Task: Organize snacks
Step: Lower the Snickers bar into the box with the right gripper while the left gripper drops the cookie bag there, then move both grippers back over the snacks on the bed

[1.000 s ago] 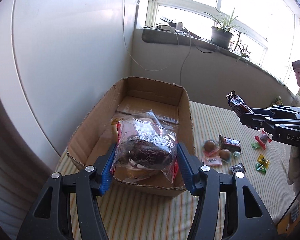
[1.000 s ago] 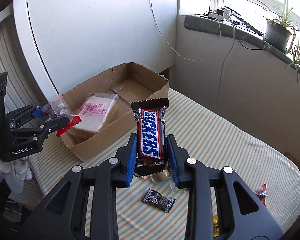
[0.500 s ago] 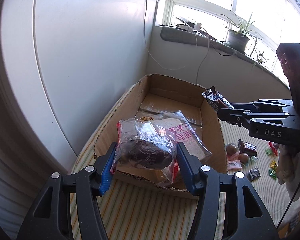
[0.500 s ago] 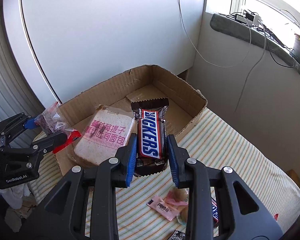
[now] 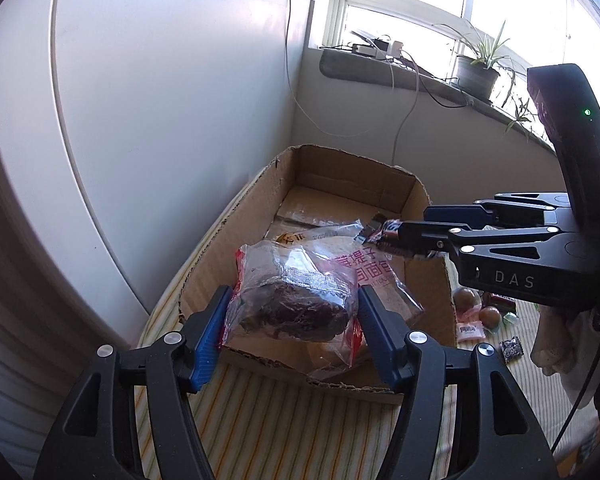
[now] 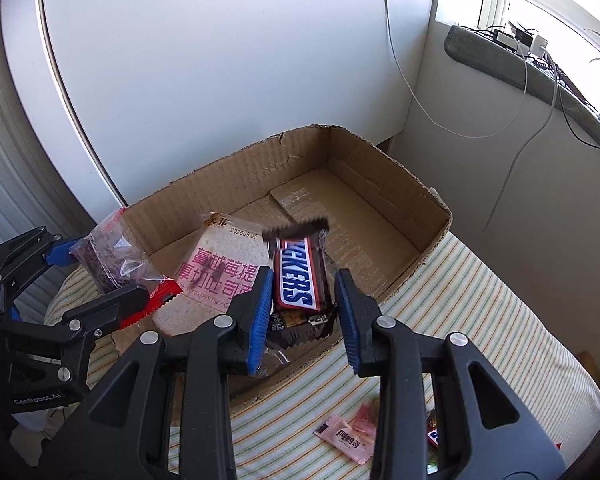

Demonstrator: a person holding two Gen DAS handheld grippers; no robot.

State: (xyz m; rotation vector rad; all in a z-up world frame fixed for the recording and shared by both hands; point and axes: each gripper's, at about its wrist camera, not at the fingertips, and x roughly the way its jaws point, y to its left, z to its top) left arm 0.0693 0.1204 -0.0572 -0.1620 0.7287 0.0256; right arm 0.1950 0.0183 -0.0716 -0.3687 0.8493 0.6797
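An open cardboard box (image 5: 404, 184) (image 6: 388, 168) stands on a striped cloth. A bagged bread slice with pink print (image 6: 216, 276) (image 5: 374, 268) lies inside it. My left gripper (image 5: 292, 312) is shut on a clear bag of dark dried fruit (image 5: 296, 300) (image 6: 108, 260), held above the box's near edge. My right gripper (image 6: 302, 304) has its jaws spread a little wider than a Snickers bar (image 6: 298, 276) that sits between them over the box; it looks released. In the left wrist view the right gripper (image 5: 396, 236) reaches over the box's right wall.
Loose snacks lie on the striped cloth right of the box: brown round candies (image 5: 488, 314), a pink sachet (image 5: 470, 328) (image 6: 346, 438), a small dark packet (image 5: 511, 347). A white wall and a windowsill with a plant (image 5: 478, 74) and cables stand behind.
My right gripper has moved forward over the box and its jaws have opened around the Snickers bar. My left gripper has closed in on the box, still holding the dried fruit bag.
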